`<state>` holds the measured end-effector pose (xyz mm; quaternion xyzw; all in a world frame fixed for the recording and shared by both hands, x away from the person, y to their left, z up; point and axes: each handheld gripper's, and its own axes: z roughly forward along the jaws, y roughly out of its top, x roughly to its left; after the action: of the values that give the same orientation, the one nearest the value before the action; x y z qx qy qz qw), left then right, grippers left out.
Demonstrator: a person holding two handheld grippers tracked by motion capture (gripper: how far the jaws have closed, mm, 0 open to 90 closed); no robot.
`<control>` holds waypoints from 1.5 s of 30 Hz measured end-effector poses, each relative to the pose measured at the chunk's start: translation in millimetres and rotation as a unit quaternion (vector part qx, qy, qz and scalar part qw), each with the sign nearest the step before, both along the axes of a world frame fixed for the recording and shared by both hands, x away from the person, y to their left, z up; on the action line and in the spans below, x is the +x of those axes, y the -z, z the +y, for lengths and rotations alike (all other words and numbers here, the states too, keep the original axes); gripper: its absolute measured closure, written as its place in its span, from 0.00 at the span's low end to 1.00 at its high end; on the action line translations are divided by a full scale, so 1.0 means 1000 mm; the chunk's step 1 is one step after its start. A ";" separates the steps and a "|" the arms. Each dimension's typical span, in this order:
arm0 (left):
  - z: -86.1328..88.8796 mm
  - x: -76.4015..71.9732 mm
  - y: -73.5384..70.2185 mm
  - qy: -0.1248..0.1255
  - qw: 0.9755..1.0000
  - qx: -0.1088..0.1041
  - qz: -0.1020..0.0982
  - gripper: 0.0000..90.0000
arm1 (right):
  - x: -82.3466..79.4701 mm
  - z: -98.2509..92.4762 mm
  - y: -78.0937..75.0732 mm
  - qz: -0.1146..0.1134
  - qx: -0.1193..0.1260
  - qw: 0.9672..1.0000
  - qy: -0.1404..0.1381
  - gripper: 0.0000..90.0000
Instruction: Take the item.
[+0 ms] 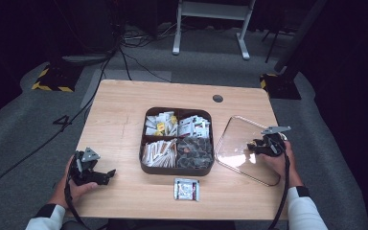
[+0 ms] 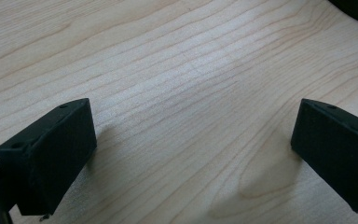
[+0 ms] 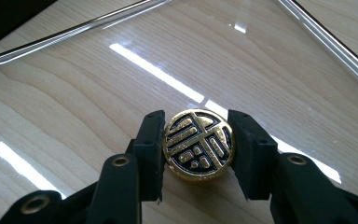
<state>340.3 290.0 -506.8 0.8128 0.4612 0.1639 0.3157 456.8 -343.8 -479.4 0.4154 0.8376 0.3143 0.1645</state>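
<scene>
Two grippers: right gripper (image 3: 196, 145) clamped on gold knob (image 3: 198, 144) to lift clear lid (image 1: 242, 148) toward tray (image 1: 143, 163); left gripper (image 2: 193, 149) apart, parked on table (image 2: 177, 60).

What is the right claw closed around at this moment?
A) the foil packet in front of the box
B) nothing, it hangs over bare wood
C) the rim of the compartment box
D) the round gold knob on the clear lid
D: in the right gripper view the right claw has both black jaws pressed on the sides of the gold knob of the clear lid.
</scene>
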 end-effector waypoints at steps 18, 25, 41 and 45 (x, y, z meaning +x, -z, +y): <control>0.000 0.000 0.000 0.000 1.000 0.000 0.000 0.00 | -0.007 -0.010 -0.038 -0.050 0.021 0.998 0.015 0.65; 0.000 0.000 0.000 0.001 1.000 0.000 0.001 0.00 | -0.010 -0.007 -0.058 -0.068 0.025 0.997 0.010 0.65; 0.000 0.000 0.000 -0.003 1.000 0.000 0.000 0.00 | -0.014 0.042 -0.109 -0.102 0.040 0.993 -0.034 0.65; 0.000 0.000 0.000 -0.002 1.000 0.000 0.000 0.00 | -0.011 0.061 -0.113 -0.101 0.038 0.993 -0.053 0.65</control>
<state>340.2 289.8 -506.7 0.8119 0.4630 0.1648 0.3151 446.1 -283.0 -366.7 0.3422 0.8250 0.3947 0.2155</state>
